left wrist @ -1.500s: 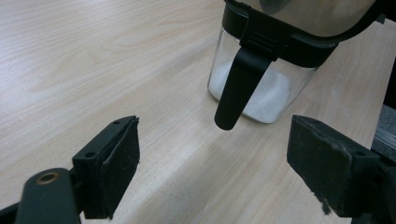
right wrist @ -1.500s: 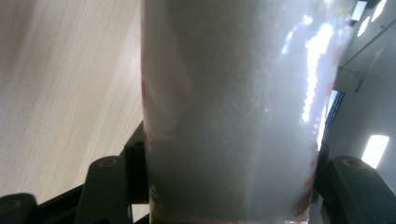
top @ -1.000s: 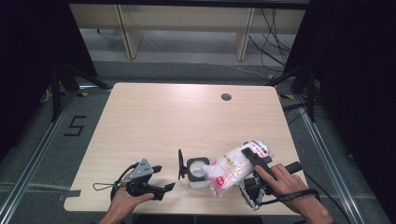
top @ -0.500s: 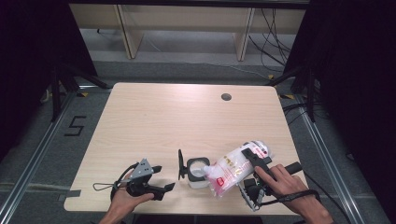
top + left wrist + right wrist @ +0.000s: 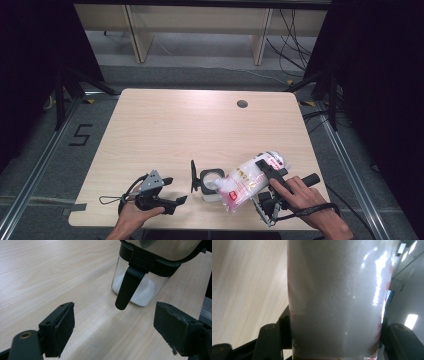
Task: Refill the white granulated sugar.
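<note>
Nearby, left gripper resting at near-left, jaws spread wide, gripping nothing. Just right: glass jar, lid flipped up, white granules inside. Right gripper clamping tilted bag over jar mouth; red print unreadable, mouth hidden.

Light wooden table, grey floor, dark surroundings

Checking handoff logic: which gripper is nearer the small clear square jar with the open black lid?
Right. The right gripper clamps a white powder bag whose mouth reaches the clear square jar. The left gripper sits open on the table, apart from the jar on its other side.
</note>
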